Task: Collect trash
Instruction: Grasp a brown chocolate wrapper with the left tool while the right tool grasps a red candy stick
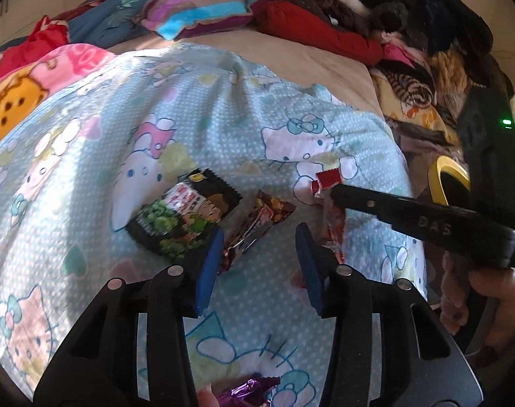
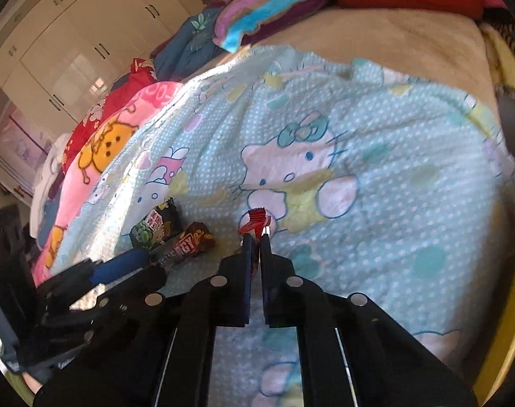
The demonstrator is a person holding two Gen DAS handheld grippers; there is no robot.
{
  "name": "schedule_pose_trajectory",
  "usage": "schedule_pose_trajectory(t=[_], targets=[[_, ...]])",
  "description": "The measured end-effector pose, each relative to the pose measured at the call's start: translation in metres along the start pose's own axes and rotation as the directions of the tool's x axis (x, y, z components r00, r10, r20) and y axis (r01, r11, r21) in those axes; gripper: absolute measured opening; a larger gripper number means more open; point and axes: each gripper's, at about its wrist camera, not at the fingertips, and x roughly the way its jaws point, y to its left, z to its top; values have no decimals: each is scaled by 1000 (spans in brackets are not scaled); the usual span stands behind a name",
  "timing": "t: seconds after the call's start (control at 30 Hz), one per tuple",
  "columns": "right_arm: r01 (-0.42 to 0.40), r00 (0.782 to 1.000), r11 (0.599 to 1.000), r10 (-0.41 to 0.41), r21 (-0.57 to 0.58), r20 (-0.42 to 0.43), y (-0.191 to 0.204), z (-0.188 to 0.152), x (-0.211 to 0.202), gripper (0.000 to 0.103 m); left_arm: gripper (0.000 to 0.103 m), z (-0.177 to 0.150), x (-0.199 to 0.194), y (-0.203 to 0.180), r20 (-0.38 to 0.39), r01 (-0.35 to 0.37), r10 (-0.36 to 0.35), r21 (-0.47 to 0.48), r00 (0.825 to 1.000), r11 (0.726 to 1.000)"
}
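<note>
Three wrappers lie on a light-blue Hello Kitty blanket (image 1: 223,108). A black and green snack packet (image 1: 181,217) lies left, a brown energy-bar wrapper (image 1: 257,227) in the middle, a red wrapper (image 1: 328,183) right. My left gripper (image 1: 257,264) is open just above the blanket, its fingers either side of the brown wrapper's near end. My right gripper (image 2: 256,240) is shut on the red wrapper (image 2: 255,220), seen from the side in the left wrist view (image 1: 335,193). A purple foil wrapper (image 1: 247,393) shows at the bottom edge.
Pillows and piled clothes (image 1: 376,10) line the far side of the bed. A yellow-rimmed bin (image 1: 447,183) stands at the right by the bed's edge. A pink cartoon blanket (image 2: 98,156) lies left. White wardrobes (image 2: 71,44) stand behind.
</note>
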Motion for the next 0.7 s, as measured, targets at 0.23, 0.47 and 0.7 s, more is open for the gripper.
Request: schedule_pose_trajectory(t=[0.23, 0.47, 0.7], targets=[[46, 996, 999, -45, -8, 79, -15, -11, -40, 5, 26, 3, 22, -3, -72, -33, 35, 32, 997, 999], [23, 991, 999, -26, 24, 132, -22, -28, -77, 5, 16, -2, 23, -5, -75, -78, 79, 24, 994, 997], [41, 980, 999, -39, -3, 193, -18, -39, -109, 5, 11, -9, -4, -13, -6, -12, 11, -64, 1000, 998]])
